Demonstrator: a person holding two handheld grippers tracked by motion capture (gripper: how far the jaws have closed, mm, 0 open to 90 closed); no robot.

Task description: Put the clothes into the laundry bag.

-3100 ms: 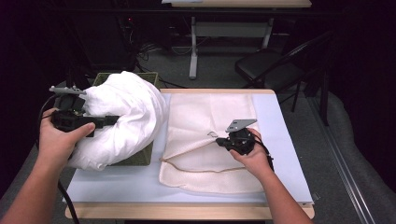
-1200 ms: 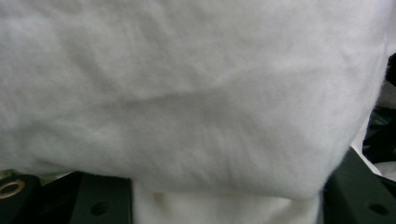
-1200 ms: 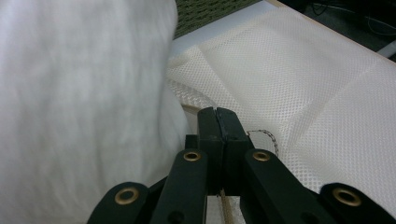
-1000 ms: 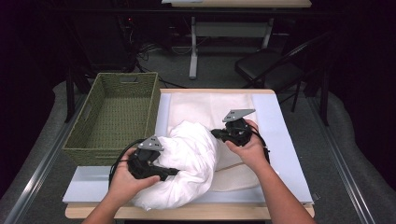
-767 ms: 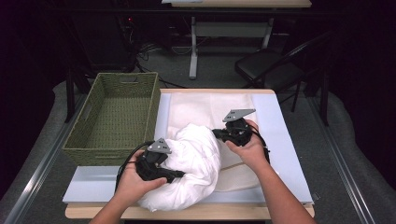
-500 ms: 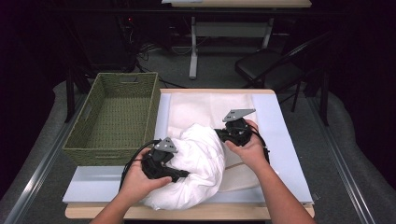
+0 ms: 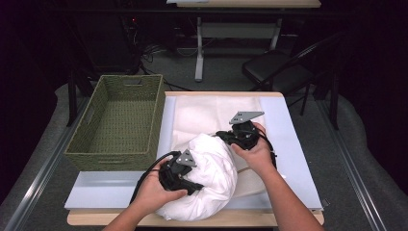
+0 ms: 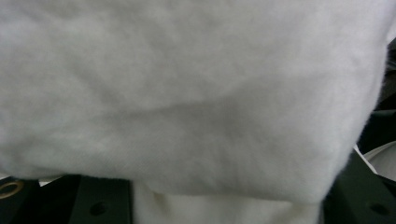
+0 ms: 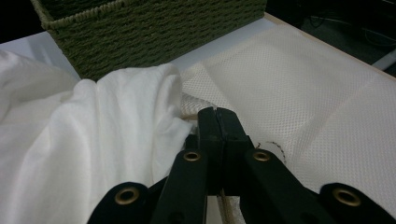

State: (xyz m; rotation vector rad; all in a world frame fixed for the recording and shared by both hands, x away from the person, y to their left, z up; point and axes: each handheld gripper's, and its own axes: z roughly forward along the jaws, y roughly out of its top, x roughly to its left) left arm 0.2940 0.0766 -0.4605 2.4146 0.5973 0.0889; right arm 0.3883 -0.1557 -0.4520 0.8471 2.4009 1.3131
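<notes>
A big white cloth bundle (image 7: 211, 178) lies at the table's near edge, partly on a cream mesh bag (image 7: 211, 113) spread flat. My left gripper (image 7: 191, 185) presses into the bundle's left side and is shut on it. In the left gripper view the bundle (image 8: 187, 93) sits between the jaws, which show at the bottom corners. My right gripper (image 7: 222, 137) sits at the bundle's far right, shut on the bag's corded edge. In the right gripper view its jaws (image 9: 217, 116) meet tightly over the mesh bag (image 9: 303, 93), with the bundle (image 9: 93, 140) just to their left.
An empty green woven basket (image 7: 84, 144) stands at the table's left, also close behind the bundle in the right gripper view (image 9: 154, 28). A pale mat (image 7: 293, 159) covers the tabletop. A folding chair (image 7: 279, 72) stands beyond the far edge.
The left gripper carried the white bundle out of the basket and down onto the bag, then pushed it rightward toward the right gripper. The right gripper stayed on the bag's edge.
</notes>
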